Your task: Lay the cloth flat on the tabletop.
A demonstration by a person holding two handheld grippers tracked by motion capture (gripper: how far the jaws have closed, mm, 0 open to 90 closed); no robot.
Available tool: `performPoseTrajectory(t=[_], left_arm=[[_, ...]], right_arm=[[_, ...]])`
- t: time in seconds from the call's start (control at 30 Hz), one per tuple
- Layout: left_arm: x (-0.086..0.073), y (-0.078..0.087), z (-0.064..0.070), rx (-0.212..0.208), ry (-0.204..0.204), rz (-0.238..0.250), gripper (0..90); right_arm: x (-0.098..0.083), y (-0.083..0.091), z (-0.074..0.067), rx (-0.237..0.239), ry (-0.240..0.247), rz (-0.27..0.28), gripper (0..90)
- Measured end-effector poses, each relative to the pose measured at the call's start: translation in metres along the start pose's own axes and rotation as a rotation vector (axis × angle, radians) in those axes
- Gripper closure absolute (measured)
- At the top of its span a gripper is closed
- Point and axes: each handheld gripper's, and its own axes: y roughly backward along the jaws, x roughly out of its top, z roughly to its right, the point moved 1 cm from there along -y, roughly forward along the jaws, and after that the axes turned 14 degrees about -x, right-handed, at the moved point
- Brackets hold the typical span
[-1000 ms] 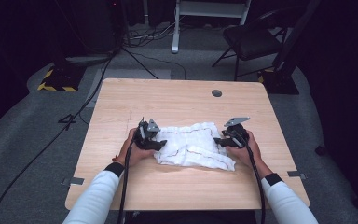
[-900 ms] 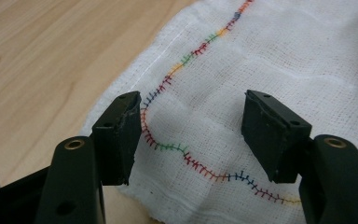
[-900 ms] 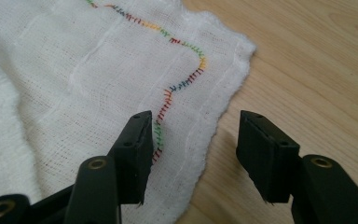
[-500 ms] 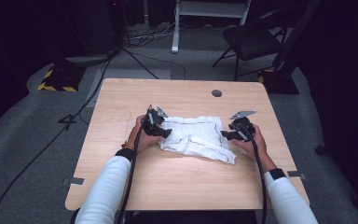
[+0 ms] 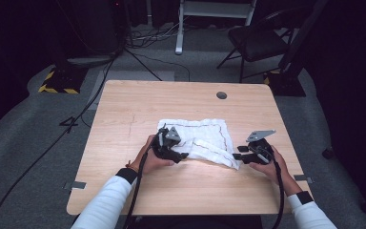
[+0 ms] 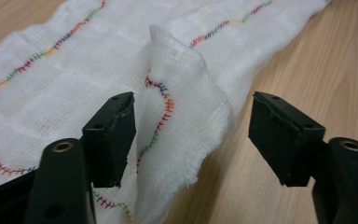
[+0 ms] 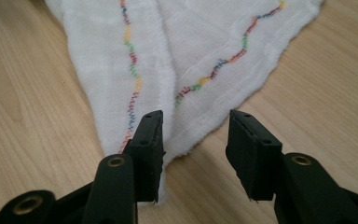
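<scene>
A white cloth (image 5: 202, 136) with wavy coloured stitching lies partly folded at the middle of the wooden table (image 5: 138, 100). My left gripper (image 5: 182, 155) is at its near left edge. In the left gripper view, a raised fold of the cloth (image 6: 182, 93) stands between the jaws of the left gripper (image 6: 196, 135). Those jaws have just been closing, but they are open and do not press on it. My right gripper (image 5: 238, 153) is at the near right corner. Its jaws have also been closing and straddle the cloth's pointed corner (image 7: 186, 135) without pinching it. The right gripper (image 7: 198, 149) is open.
A round cable hole (image 5: 221, 95) sits near the table's far edge. Beyond the table are a dark chair (image 5: 257, 40), a white stand (image 5: 214, 21) and cables on the grey floor. Bare wood surrounds the cloth on all sides.
Both hands first moved away, then came back toward the near side and slightly right. The cloth now lies flatter and more spread, with its near right corner drawn to a point.
</scene>
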Motion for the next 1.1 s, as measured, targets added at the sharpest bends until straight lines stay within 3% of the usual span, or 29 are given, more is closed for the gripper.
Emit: performPoseTrajectory(t=[0.1, 0.2, 0.27, 0.33, 0.47, 0.57, 0.73, 0.83, 0.9, 1.03, 1.1], left_arm=[[-0.002, -0.002, 0.000, 0.010, -0.027, -0.036, 54.3], [-0.003, 0.001, 0.000, 0.012, -0.041, -0.041, 65.7], [-0.003, 0.003, 0.001, 0.005, -0.048, -0.039, 68.6], [-0.002, 0.007, 0.004, -0.004, -0.063, -0.030, 73.6], [-0.003, 0.017, 0.011, -0.007, -0.088, -0.002, 76.1], [-0.003, 0.029, 0.017, 0.016, -0.106, 0.021, 75.5], [-0.008, 0.048, 0.032, -0.012, -0.145, 0.061, 77.3], [-0.018, 0.055, 0.044, -0.042, -0.197, 0.031, 78.9], [-0.027, 0.057, 0.052, -0.057, -0.211, 0.002, 78.4], [-0.047, 0.060, 0.061, -0.069, -0.193, -0.045, 73.3], [-0.056, 0.062, 0.064, -0.072, -0.188, -0.066, 72.8]], right_arm=[[0.000, 0.000, -0.003, 0.034, 0.001, 0.005, 57.3], [0.001, 0.006, -0.006, 0.058, -0.002, 0.028, 56.2], [-0.001, 0.008, -0.011, 0.077, 0.005, 0.027, 56.2], [-0.003, 0.010, -0.018, 0.089, 0.045, 0.018, 65.5], [-0.007, 0.011, -0.024, 0.060, 0.066, 0.037, 84.7], [-0.006, 0.018, -0.026, 0.047, 0.085, 0.073, 86.6], [-0.006, 0.034, -0.031, 0.064, 0.093, 0.134, 86.9], [-0.009, 0.047, -0.038, 0.105, 0.119, 0.172, 86.8], [-0.013, 0.054, -0.044, 0.135, 0.143, 0.177, 85.9], [-0.026, 0.060, -0.053, 0.179, 0.165, 0.162, 79.2], [-0.032, 0.062, -0.056, 0.178, 0.167, 0.152, 75.3]])
